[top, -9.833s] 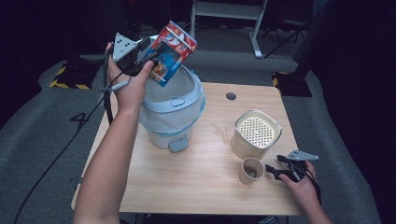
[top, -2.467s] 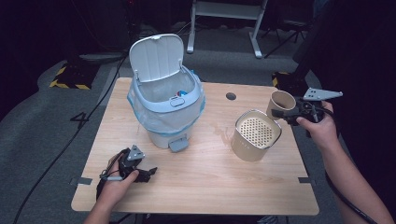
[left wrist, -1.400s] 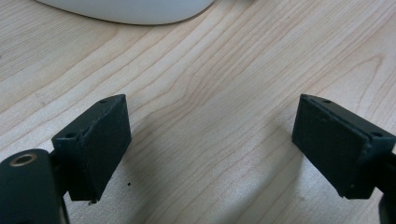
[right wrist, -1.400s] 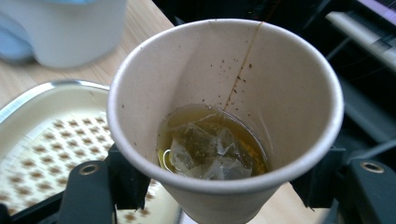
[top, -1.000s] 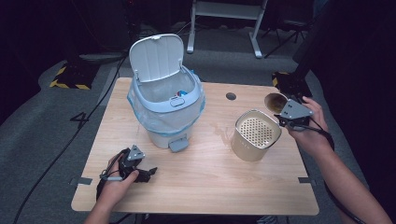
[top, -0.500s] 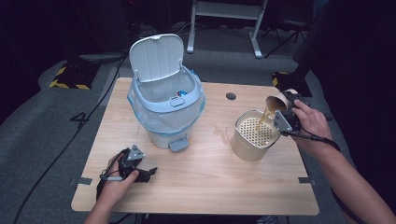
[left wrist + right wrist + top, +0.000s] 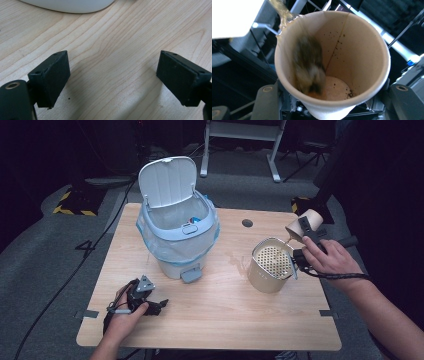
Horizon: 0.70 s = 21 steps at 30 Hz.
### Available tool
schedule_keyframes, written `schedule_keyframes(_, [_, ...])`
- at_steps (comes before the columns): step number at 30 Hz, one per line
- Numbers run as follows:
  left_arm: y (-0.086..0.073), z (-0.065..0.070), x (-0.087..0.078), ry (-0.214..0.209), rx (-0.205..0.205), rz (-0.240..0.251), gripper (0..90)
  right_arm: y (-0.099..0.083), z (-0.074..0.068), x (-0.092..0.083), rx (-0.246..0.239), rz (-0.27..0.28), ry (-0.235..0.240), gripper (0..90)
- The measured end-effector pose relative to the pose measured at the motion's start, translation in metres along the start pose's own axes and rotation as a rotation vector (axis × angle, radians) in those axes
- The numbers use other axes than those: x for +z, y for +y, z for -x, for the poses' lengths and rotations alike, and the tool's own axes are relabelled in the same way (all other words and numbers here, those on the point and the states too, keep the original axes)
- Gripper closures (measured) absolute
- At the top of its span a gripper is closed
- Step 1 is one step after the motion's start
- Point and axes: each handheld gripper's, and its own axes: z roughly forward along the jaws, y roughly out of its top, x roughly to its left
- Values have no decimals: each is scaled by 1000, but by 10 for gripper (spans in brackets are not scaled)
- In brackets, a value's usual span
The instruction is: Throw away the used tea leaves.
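Right gripper view looks into the paper cup (image 7: pixel 332 62), clamped between the right gripper's (image 7: pixel 306 236) jaws, which have just been closing on it. Tipped mouth-down, the cup sheds liquid and a dark clump leftward toward the perforated strainer container (image 7: pixel 271 265) just below. That hand hovers at the table's (image 7: pixel 225 320) right. At near left, the left gripper (image 7: pixel 112 82) rests splayed, holding nothing.

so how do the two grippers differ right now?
The left gripper rests low on the table, jaws wide and empty; the right gripper is raised and shut on the paper cup, tipping it so liquid pours into the beige strainer bin. Both are hand-held with black jaws.
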Motion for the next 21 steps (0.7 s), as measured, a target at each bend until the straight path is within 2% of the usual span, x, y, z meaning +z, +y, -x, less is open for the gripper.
schedule_keyframes(2, [0,0,0,0,0,0,119,3,0,-2,-50,-4,-13,407])
schedule_keyframes(5, [0,0,0,0,0,0,119,6,2,-5,-97,-24,-30,417])
schedule_keyframes(10, [0,0,0,0,1,0,119,8,8,-7,-130,-22,-29,428])
schedule_keyframes(15, [0,0,0,1,0,2,120,8,8,-6,-122,-25,-31,428])
schedule_keyframes(17, [0,0,0,2,0,1,120,6,9,-6,-105,-25,-27,428])
schedule_keyframes(18, [0,0,0,2,0,1,120,5,9,-6,-80,-24,-24,428])
schedule_keyframes(21, [0,0,0,1,0,2,120,4,10,-7,-67,-23,-23,427])
